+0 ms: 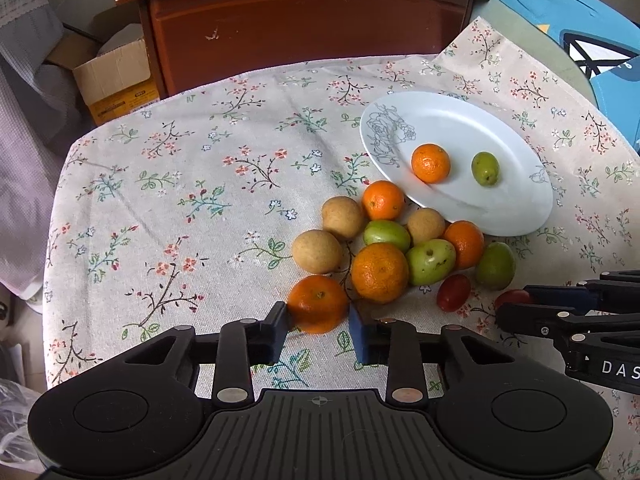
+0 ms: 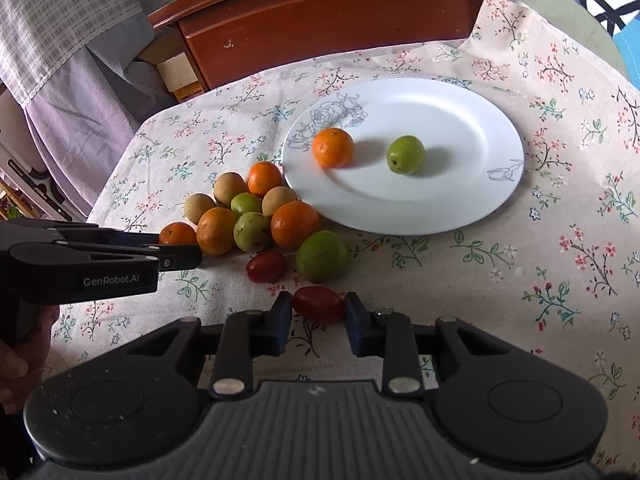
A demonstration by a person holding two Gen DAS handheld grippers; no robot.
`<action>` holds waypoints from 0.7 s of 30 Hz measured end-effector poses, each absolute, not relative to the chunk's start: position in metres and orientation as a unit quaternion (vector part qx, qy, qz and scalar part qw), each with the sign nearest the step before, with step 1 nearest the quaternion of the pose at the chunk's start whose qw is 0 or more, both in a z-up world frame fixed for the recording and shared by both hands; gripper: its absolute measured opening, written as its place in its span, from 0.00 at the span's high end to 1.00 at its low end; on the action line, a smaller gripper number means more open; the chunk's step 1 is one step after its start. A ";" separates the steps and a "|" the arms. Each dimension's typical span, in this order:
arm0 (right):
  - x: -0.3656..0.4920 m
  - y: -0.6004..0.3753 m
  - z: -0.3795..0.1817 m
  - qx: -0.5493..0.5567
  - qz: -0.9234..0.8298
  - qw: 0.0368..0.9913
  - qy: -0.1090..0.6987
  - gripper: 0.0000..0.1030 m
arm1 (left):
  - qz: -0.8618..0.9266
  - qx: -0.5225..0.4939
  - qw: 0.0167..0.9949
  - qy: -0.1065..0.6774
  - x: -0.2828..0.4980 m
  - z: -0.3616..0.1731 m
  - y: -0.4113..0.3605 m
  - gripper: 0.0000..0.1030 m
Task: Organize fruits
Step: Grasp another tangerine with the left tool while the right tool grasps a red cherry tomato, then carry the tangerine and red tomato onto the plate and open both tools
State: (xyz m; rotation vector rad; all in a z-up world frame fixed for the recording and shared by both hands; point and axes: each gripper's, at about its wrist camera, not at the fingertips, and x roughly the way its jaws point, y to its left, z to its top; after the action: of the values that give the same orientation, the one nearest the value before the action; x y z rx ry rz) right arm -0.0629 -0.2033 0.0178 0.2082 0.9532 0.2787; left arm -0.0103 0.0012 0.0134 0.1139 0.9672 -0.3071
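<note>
My left gripper [image 1: 318,313] is shut on an orange [image 1: 318,300] at the near edge of a fruit pile on the flowered tablecloth [image 1: 180,208]. In the right wrist view my right gripper [image 2: 318,306] is shut on a small red tomato [image 2: 318,309] lying on the cloth. A second red tomato [image 2: 266,266] lies just beyond it. The pile [image 2: 248,216] holds several oranges, green fruits and brown round fruits. Behind it to the right, a white plate [image 2: 400,208] carries one orange [image 2: 333,147] and one green fruit [image 2: 405,155].
A brown wooden cabinet [image 1: 304,28] stands behind the table, with a cardboard box [image 1: 116,84] on the floor to its left. Blue fabric [image 1: 580,8] lies at the far right. The table edge curves away on the left, where grey-lilac cloth [image 1: 24,128] hangs.
</note>
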 end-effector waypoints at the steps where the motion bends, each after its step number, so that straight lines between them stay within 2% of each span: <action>1: -0.063 -0.204 0.018 0.105 0.136 0.873 0.457 0.72 | -0.146 0.053 0.873 0.463 -0.011 0.014 0.002 0.71; 9: -0.063 -0.206 0.027 0.123 0.147 0.875 0.446 0.73 | -0.133 0.039 0.881 0.452 -0.014 0.026 0.009 0.71; 21: -0.057 -0.218 0.051 0.154 0.140 0.889 0.407 0.73 | -0.165 0.009 0.906 0.390 -0.018 0.056 -0.001 0.71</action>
State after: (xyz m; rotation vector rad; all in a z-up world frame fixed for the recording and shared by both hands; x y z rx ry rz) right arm -0.0571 -0.2184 0.0509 0.3201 0.8458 0.2914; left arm -0.0176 -0.0010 0.0563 0.0187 0.8044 -0.3408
